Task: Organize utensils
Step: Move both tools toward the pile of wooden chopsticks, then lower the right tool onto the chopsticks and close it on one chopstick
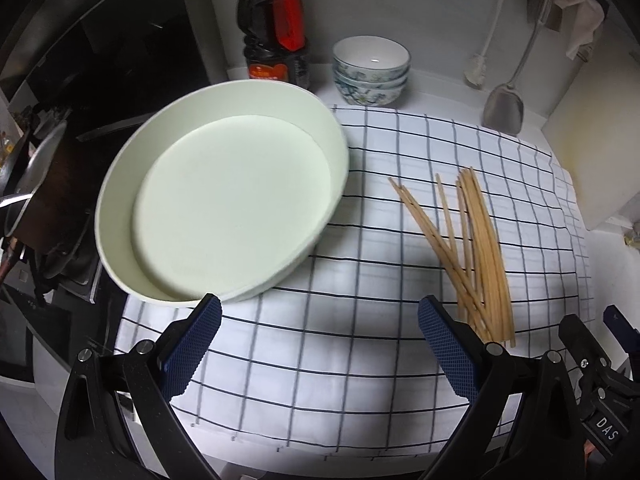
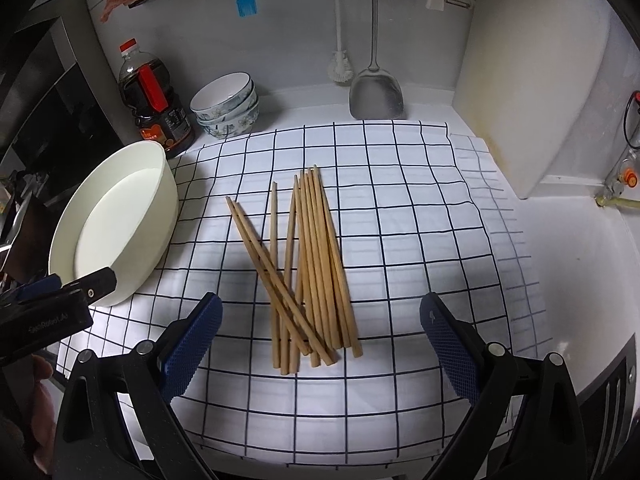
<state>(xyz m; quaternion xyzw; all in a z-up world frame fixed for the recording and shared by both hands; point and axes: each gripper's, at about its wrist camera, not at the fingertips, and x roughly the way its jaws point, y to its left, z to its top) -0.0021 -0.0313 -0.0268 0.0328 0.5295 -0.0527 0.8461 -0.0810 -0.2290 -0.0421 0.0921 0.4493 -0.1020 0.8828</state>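
I see the chopsticks [image 2: 308,264] lying in a loose pile on the checked cloth [image 2: 400,208], long axes running roughly from the near edge toward the back wall, two of them crossing the rest at a slant toward the far left. My right gripper [image 2: 320,340] hovers over their near ends, jaws spread, gripping nothing. My left gripper [image 1: 320,340] is likewise spread and empty, its left finger [image 1: 192,344] just beside the near rim of the white round container [image 1: 224,208].
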